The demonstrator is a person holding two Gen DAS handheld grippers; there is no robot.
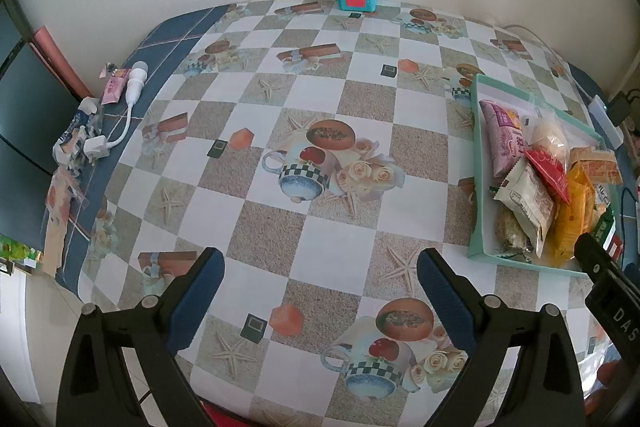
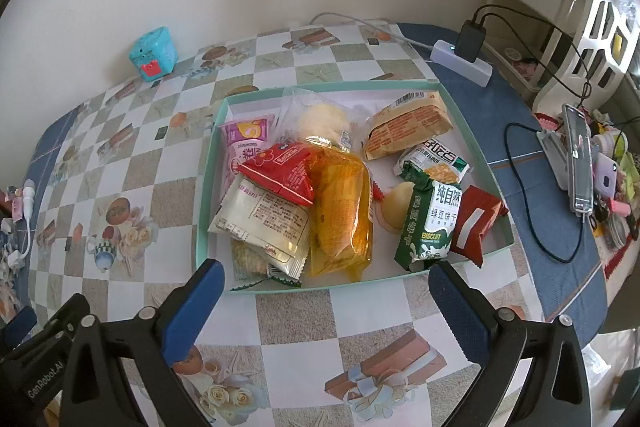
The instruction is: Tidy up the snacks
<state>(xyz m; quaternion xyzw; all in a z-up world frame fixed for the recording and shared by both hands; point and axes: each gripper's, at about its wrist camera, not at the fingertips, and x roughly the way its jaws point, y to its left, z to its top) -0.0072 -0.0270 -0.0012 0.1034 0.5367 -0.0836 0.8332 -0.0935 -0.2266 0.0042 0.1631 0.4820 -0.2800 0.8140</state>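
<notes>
Fingers: both of your grippers stand spread wide, nothing between the pads. Left gripper point(image 1: 320, 271) hovers over bare tablecloth point(image 1: 280, 99), well apart from the snacks. Right gripper point(image 2: 326, 281) sits just short of the near wall of the teal tray point(image 2: 202, 187), where the snacks lie heaped: yellow pack point(image 2: 340, 211), white pack point(image 2: 268, 223), red pack point(image 2: 284, 171), green biscuit pack point(image 2: 430, 223).

Risk, as judged: packs overlap, so pinching one may drag its neighbour; slick film may slip; a low approach may catch the tray wall and shove it.

Unclear: the item under the white pack is mostly covered. Left view crops the tray's right side.
</notes>
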